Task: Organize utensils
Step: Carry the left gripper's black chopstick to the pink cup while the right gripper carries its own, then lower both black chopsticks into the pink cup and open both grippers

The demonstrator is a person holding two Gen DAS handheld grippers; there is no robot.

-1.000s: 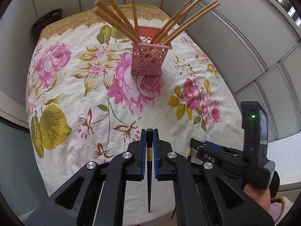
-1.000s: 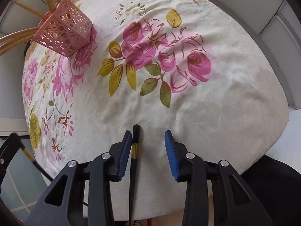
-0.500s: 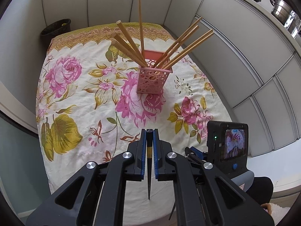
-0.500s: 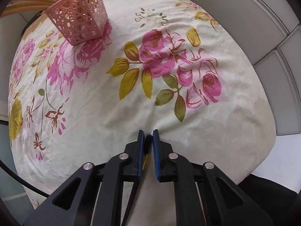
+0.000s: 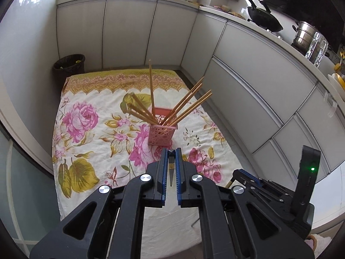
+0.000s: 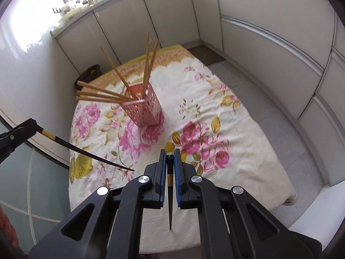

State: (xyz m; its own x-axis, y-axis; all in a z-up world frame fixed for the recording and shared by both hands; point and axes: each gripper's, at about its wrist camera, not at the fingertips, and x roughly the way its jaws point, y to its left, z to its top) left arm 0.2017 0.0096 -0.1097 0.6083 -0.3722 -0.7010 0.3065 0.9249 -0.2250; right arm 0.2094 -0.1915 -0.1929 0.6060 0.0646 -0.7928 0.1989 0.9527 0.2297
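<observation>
— Left gripper [image 5: 171,157] first: what's it doing?

— Clamped tight on a black chopstick [image 5: 171,172] with a gold band, blue pads pressing both sides. From the right wrist view that same chopstick [image 6: 86,151] sticks out of the left gripper [image 6: 32,125] at the left edge, its thin tip slanting down above the floral cloth [image 6: 215,108], clear of it.

— And the middle of the cloth?

— A pink perforated holder [image 5: 160,135] stands upright there, well apart from both grippers. Wooden chopsticks [image 5: 183,105] fan out of it, some leaning left, some right, one nearly vertical.

— The right gripper [image 6: 170,157]?

— Also closed hard, on a second black chopstick [image 6: 170,194]. The thick end sits between the pads, the gold band just below them, and the pointed end hangs down toward the cloth's near edge without touching it.

— Anything past the cloth?

— White cabinet doors [image 5: 248,69] along the far and right sides, and a dark waste bin [image 5: 69,64] by the far left corner.
</observation>
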